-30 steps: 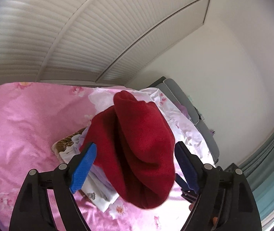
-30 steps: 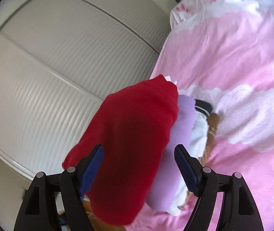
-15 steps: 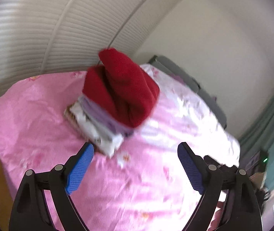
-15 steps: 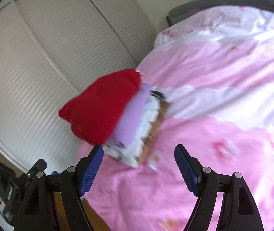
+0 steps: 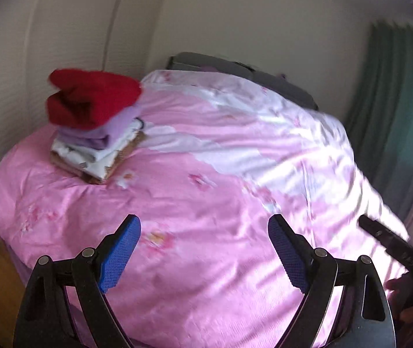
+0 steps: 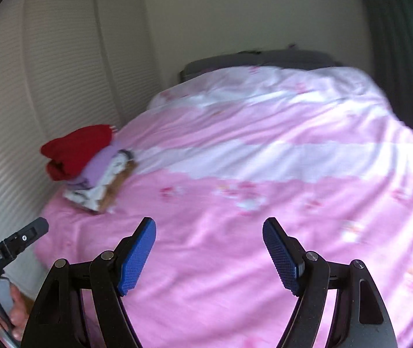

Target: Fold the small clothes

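Both grippers, left gripper (image 5: 204,249) and right gripper (image 6: 209,252), are now sitting back from the clothes stack (image 5: 96,130); we are holding them wide open, empty, above the pink bedspread (image 5: 206,203), the left jaws having just been widening.

A home bedroom: a bed with a glossy pink-and-white floral duvet (image 5: 206,203), a grey padded headboard (image 6: 258,58), white slatted wardrobe doors (image 6: 46,72), and a teal curtain (image 5: 395,101) beside plain cream walls.

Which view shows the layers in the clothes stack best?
The left wrist view. The stack sits nearer and sharper there: red piece on top, then lilac, white patterned, brown at the bottom. The right wrist view shows the same stack smaller and blurrier, layers slanting, edges harder to separate.
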`<state>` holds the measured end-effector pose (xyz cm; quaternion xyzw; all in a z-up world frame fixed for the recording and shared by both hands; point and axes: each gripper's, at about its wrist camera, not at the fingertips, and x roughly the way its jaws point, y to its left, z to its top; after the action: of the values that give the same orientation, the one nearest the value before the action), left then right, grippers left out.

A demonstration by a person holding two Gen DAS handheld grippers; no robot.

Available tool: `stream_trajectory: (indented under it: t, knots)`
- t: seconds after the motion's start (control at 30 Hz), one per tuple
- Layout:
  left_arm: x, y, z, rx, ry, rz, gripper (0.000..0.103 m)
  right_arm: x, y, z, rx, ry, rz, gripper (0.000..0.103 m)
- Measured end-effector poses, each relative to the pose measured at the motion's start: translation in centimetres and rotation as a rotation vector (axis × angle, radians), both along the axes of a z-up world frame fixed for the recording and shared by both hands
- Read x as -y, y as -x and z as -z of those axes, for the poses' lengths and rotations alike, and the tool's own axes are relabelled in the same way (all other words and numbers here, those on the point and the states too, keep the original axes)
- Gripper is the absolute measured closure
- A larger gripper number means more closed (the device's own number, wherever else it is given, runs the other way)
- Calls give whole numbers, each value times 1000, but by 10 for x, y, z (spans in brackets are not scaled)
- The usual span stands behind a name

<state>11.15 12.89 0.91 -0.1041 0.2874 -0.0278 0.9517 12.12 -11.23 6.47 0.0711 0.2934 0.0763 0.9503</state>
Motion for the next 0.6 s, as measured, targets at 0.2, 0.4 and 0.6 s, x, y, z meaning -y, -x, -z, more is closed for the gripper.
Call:
stream_trajectory:
  t: [0.2, 0.4, 0.6]
  knots:
    - [59, 26, 8, -15, -101, 55, 13, 54, 54, 1, 44, 64, 120, 22]
    - [94, 50, 14, -10, -168, 98, 5, 87, 87, 5, 61, 84, 174, 20]
    - [117, 67, 6, 34, -229, 108, 0, 99, 105, 10, 67, 101, 218, 11]
